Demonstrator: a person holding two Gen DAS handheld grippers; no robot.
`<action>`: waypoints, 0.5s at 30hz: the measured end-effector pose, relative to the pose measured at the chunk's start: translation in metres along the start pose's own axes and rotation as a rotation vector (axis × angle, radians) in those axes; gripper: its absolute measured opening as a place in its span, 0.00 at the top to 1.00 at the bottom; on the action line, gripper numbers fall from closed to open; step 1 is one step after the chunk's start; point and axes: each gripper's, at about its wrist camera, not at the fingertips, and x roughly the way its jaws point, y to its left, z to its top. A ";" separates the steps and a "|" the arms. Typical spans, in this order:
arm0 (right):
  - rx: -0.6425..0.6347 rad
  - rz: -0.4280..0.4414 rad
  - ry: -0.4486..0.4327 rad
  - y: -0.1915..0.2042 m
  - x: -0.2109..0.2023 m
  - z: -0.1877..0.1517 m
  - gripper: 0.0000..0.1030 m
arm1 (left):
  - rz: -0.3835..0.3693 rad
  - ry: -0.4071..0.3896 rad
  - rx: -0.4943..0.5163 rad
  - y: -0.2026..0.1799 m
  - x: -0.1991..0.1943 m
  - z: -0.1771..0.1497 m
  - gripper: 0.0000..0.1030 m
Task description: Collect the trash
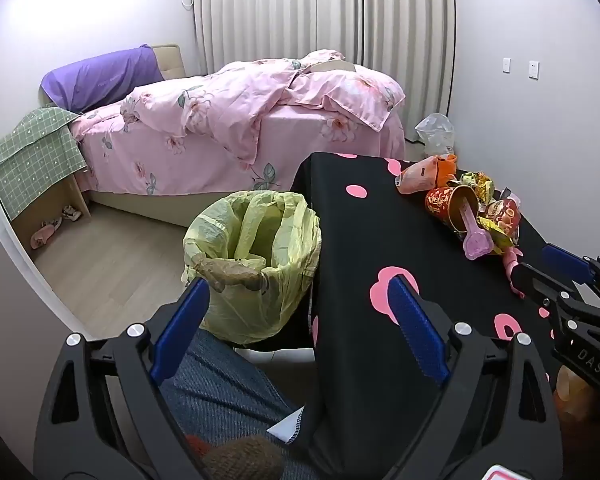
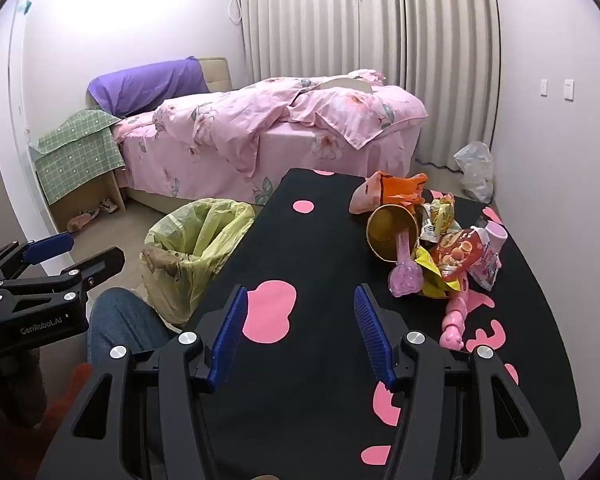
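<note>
Currently both grippers spread wide, empty. Trash pile (image 2: 432,240) on far right part of black table (image 2: 300,240), ahead-right of right gripper (image 2: 300,328), well apart. Left gripper (image 1: 300,320) sits over table's left edge, nearer yellow-lined bin (image 1: 256,264) on floor. Right gripper closer to pile; likely picks first, pink bottle (image 2: 405,268) long axis pointing toward jaws.

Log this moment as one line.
left tool: open, empty | right tool: open, empty | trash pile: on table | bin: beside table

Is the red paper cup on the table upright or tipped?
Tipped: the red paper cup lies on its side, mouth facing the camera, a pink toy sticking out.
</note>
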 end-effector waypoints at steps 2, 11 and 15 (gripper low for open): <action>-0.004 -0.003 0.004 0.000 0.001 0.000 0.49 | -0.002 0.001 -0.003 0.000 0.000 0.000 0.16; -0.001 -0.001 0.009 -0.002 0.004 0.000 0.49 | -0.001 -0.004 -0.006 0.001 0.000 0.001 0.16; 0.000 0.005 0.011 -0.003 0.005 -0.001 0.49 | 0.004 -0.011 -0.005 0.000 -0.001 -0.001 0.16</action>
